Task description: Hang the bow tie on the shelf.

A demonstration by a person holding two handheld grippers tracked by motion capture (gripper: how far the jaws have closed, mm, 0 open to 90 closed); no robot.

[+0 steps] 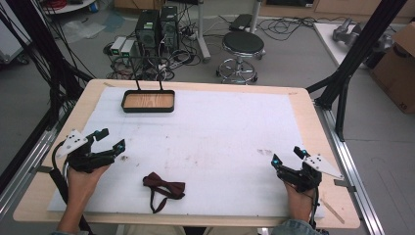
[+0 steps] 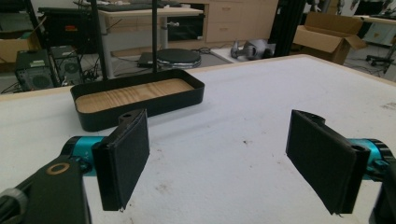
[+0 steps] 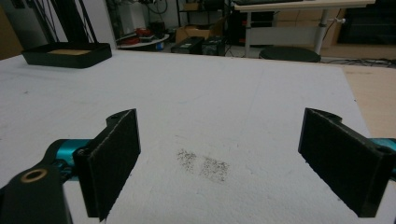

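Count: two grippers, one bow tie, one tray, one white mat on the table; left gripper (image 1: 111, 139) sits at lower left of the high view, jaws spread wide with nothing between them; right gripper (image 1: 288, 156) at lower right, also spread wide and empty; each is held by one hand, left hand (image 1: 84, 180) and right hand (image 1: 298, 201) entering from the bottom edge.

Dark red bow tie (image 1: 164, 186) lies flat on the mat (image 1: 220, 127) at lower centre, between the two grippers, nearer the left one, touched by neither; black tray (image 1: 148, 101) (wood-look floor, two thin uprights behind it) is at upper left of centre, well apart from the bow tie.

View differences: left gripper view looks straight at the tray (image 2: 140, 95) just beyond its pads (image 2: 125, 158); right gripper view has the tray (image 3: 67, 54) far off at upper left and a grey smudge (image 3: 203, 164) on the mat between its pads (image 3: 112, 158); the high view takes in the bow tie.
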